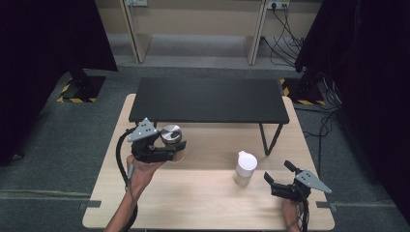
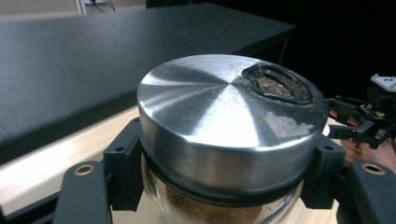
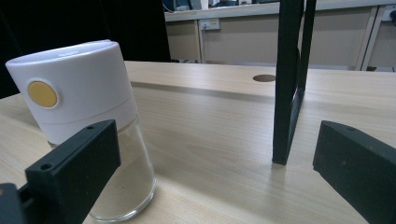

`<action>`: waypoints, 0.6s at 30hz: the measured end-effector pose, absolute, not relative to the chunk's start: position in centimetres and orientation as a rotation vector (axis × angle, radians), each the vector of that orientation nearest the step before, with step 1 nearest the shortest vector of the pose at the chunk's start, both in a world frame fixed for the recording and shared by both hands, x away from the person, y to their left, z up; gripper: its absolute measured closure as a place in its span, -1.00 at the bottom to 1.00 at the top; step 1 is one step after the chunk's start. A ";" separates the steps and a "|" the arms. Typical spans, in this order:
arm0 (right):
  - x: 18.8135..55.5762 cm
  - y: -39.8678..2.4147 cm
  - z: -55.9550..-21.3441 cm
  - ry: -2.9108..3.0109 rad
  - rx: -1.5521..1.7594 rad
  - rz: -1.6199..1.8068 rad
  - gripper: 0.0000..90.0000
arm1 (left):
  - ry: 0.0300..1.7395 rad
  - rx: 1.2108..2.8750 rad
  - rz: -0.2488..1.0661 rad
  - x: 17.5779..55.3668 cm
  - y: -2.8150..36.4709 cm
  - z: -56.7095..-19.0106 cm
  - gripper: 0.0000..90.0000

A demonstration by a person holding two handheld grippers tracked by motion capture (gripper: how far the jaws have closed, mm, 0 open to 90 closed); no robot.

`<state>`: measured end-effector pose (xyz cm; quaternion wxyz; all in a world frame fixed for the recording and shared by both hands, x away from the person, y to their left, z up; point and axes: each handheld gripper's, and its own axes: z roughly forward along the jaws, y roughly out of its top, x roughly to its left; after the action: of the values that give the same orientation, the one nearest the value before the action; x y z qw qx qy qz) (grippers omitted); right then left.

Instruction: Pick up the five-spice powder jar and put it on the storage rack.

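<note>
Wooden table [image 1: 203, 193] under shaker [image 1: 245, 168], shelf [image 1: 208, 100]

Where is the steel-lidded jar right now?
In the high view, the steel-lidded jar is at table left, clamped in the left gripper, just before the black shelf.

Glass spice jar [image 1: 171, 140] with steel lid, brown contents, upright, clamped in left gripper [image 1: 178, 149]; above table
</note>
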<state>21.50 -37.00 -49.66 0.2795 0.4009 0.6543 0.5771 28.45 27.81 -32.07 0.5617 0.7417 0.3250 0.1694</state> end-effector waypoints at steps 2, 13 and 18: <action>21.5 -37.0 -49.6 1.755 1.076 1.547 -0.98 | 0.759 1.750 0.395 28.6 27.9 -31.2 -0.31; 21.5 -37.0 -49.6 1.756 1.074 1.548 -0.98 | 0.773 1.755 0.390 30.3 27.6 -27.5 -0.31; 21.5 -37.0 -49.7 1.757 1.073 1.551 -0.98 | 0.787 1.749 0.418 30.8 27.4 -26.4 -0.31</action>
<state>21.52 -37.04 -49.66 0.2785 0.4000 0.6546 0.5779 30.75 27.41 -26.43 0.5561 0.7406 0.3331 0.1769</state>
